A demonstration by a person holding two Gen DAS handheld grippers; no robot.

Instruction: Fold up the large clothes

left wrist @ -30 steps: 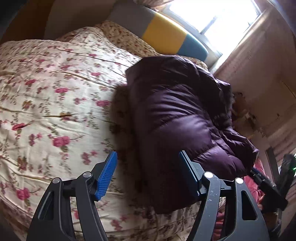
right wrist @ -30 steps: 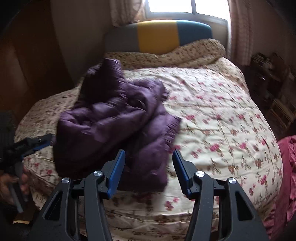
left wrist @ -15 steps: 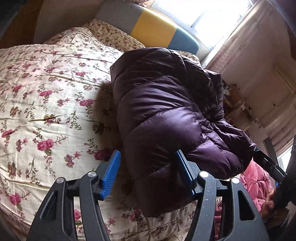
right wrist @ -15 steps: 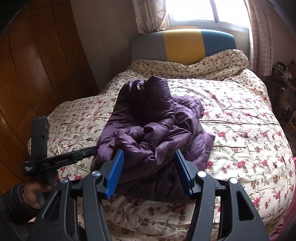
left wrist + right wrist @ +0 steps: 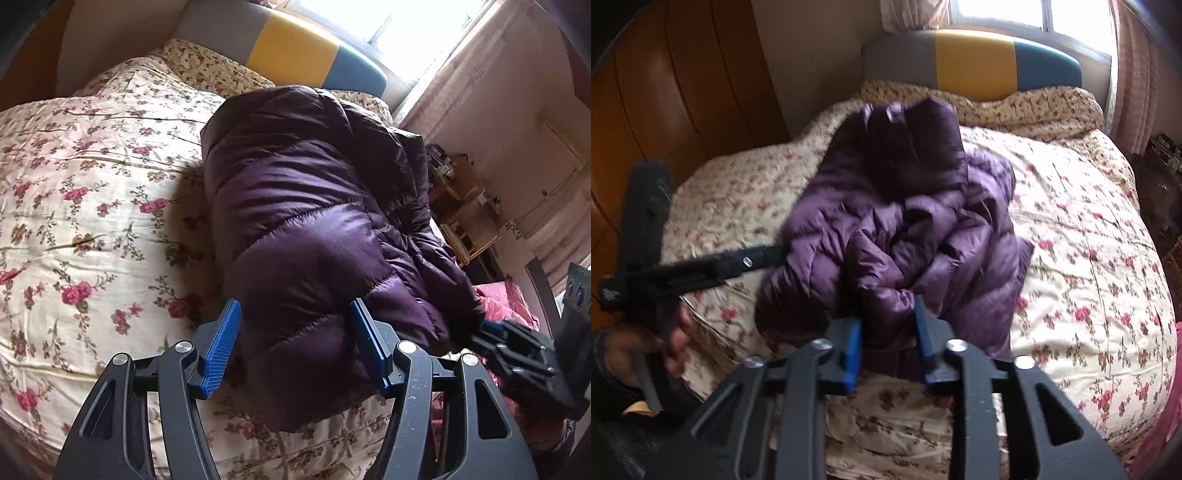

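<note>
A dark purple puffer jacket (image 5: 314,206) lies bunched on the floral bedspread (image 5: 92,192). My left gripper (image 5: 295,347) is open, its blue pads straddling the jacket's near edge. In the right wrist view the jacket (image 5: 908,229) is a crumpled heap. My right gripper (image 5: 888,343) has narrowed around a fold at the jacket's near hem, and cloth sits between the pads. The left gripper also shows in the right wrist view (image 5: 701,269) at the jacket's left side. The right gripper shows in the left wrist view (image 5: 517,354) at the jacket's right corner.
A grey, yellow and teal headboard (image 5: 975,62) stands under a bright window. Wooden wardrobe panels (image 5: 665,92) rise left of the bed. A pink cloth (image 5: 502,306) and wooden shelving (image 5: 465,218) lie beyond the bed's right side.
My right gripper moved in to the jacket's near hem and narrowed its jaws onto a fold. My left gripper moved closer along the jacket's edge and stayed open.
</note>
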